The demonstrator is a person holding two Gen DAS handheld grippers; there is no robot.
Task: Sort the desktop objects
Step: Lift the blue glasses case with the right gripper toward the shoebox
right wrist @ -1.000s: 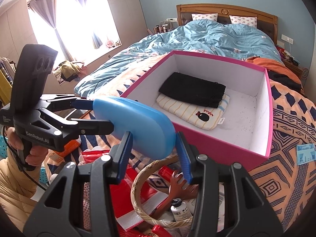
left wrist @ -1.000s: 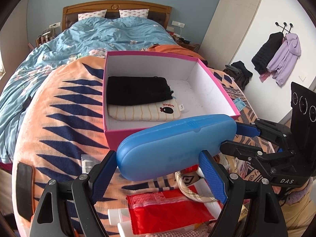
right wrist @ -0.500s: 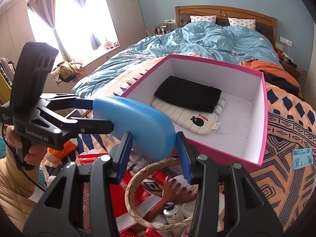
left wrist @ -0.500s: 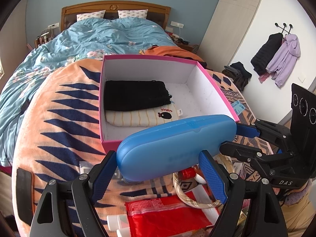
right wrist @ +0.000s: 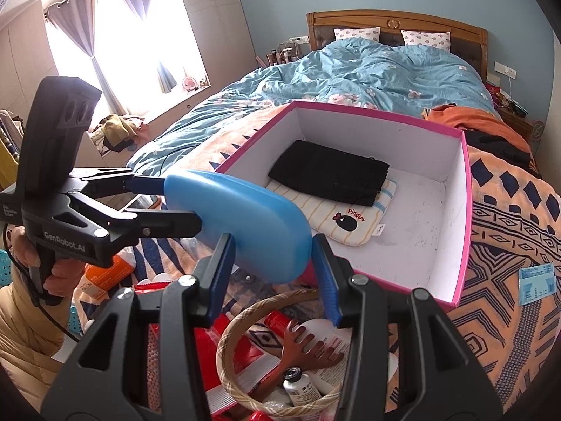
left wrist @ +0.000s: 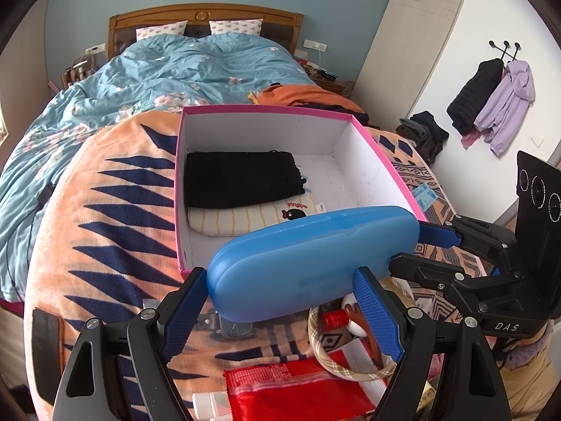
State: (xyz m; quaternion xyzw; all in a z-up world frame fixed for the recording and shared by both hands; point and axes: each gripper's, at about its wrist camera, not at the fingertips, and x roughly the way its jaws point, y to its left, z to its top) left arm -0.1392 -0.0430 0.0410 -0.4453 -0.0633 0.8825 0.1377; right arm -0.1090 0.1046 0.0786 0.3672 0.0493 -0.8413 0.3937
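Note:
A blue hard case [left wrist: 312,263] is held in the air just in front of a pink box [left wrist: 266,109] with white inside. My left gripper [left wrist: 280,315] is shut on its long sides. My right gripper [right wrist: 273,277] is shut on its right end [right wrist: 242,224] and also shows in the left wrist view [left wrist: 413,245]. My left gripper shows in the right wrist view [right wrist: 164,203]. In the box lie a black folded cloth [left wrist: 242,179] and a striped cream cloth [left wrist: 252,217].
Below the case on the orange patterned blanket [left wrist: 105,210] lie a plaid hoop [right wrist: 245,351], a brown wooden fork [right wrist: 301,347], a small bottle [right wrist: 301,386], a red packet [left wrist: 298,393], a watch [left wrist: 231,328] and a phone [left wrist: 45,351]. A blue paper slip [right wrist: 536,282] lies right of the box.
Both grippers have risen with the blue case. The box and the clutter now sit lower and farther in both views, and more of the box floor shows.

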